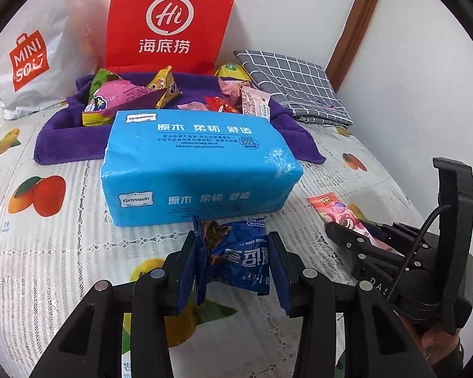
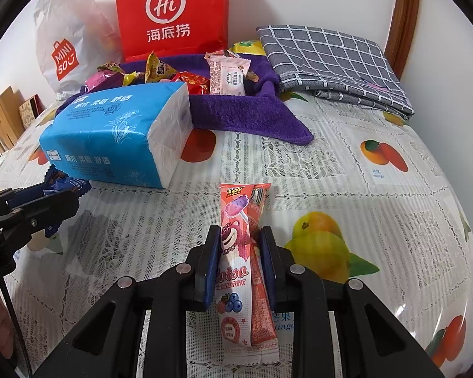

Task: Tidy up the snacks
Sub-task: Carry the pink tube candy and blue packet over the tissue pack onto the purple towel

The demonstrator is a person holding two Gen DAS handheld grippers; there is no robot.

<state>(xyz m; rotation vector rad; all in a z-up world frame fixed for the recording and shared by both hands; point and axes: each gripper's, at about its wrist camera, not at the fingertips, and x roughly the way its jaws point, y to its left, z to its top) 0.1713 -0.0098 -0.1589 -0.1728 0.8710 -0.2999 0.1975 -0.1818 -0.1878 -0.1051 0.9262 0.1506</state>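
My left gripper (image 1: 233, 252) is shut on a blue snack packet (image 1: 236, 255), just in front of the blue tissue pack (image 1: 201, 163). My right gripper (image 2: 240, 245) is shut on a pink Lotso lollipop packet (image 2: 239, 252); the packet also shows in the left wrist view (image 1: 340, 214) at the right. The left gripper and blue packet (image 2: 63, 186) show at the left of the right wrist view. Several snacks (image 1: 132, 94) lie on a purple towel (image 1: 63, 138) at the back.
A red paper bag (image 1: 170, 19) and a white Miniso bag (image 1: 28, 60) stand against the wall. A folded grey checked cloth (image 1: 296, 85) lies at the back right. A fruit-print tablecloth (image 1: 47, 252) covers the table. A wooden frame (image 1: 356, 22) is at the right.
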